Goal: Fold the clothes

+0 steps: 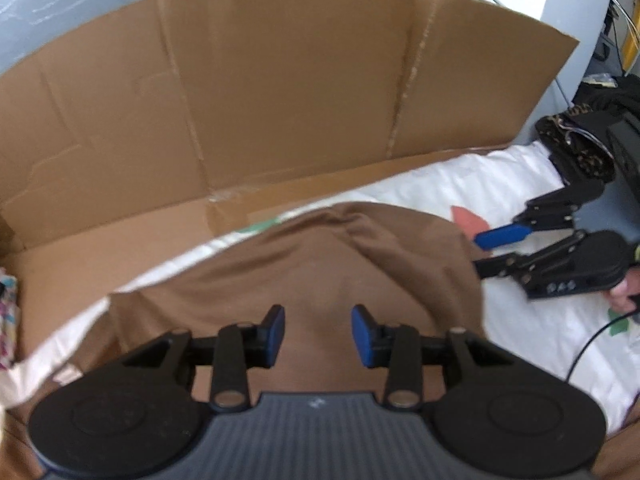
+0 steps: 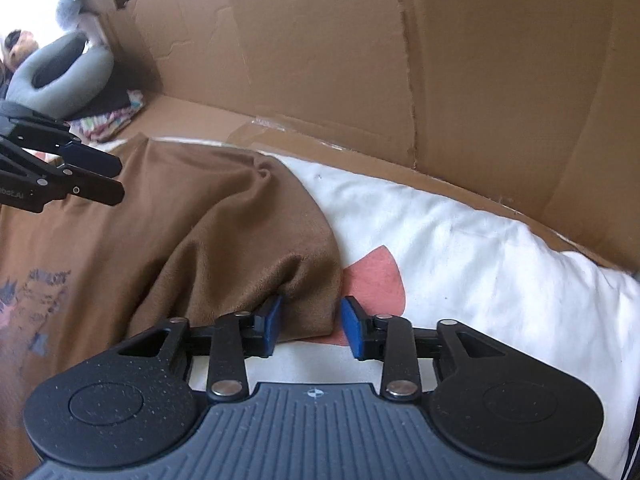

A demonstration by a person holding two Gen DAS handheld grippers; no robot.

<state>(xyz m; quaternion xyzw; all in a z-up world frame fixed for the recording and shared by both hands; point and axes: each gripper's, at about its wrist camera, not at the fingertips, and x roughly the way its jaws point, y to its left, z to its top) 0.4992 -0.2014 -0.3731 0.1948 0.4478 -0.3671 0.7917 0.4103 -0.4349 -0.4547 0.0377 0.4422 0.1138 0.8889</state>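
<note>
Item: brown soft-knit T-shirt (image 2: 168, 232) with a faded grey-and-pink chest print, lying on the white padded bed cover (image 2: 460, 248). It is occupying the cover's left and middle part in the right wrist view, its far edge lying near the tall brown cardboard sheet (image 2: 360, 60) that is standing behind the cover.

Condition: partly gathered. A folded-over lobe of cloth is bunching toward the right edge of the shirt, just beside a pink patch (image 2: 380, 272) printed on the cover.

Right gripper (image 2: 310, 322): jaws are standing partly open, one on either side of that lobe's corner; the left pad is touching or nearly touching the cloth, the right pad is standing clear, so nothing is being clamped.

Left gripper (image 1: 318, 332): hovering above the middle of the shirt, jaws partly open, nothing between them.

Handling judgement: the fabric is looking light, limp and slightly fuzzy, so it is likely draping and sagging rather than holding a crease. Pinching a doubled edge or a corner is likely giving the firmest hold; a single layer taken mid-panel is risking a slip or a dragged wrinkle.

Surroundings: a grey ring-shaped cushion (image 2: 56, 72) and a stack of patterned folded cloths (image 2: 108, 120) are lying beyond the shirt's far left corner.
</note>
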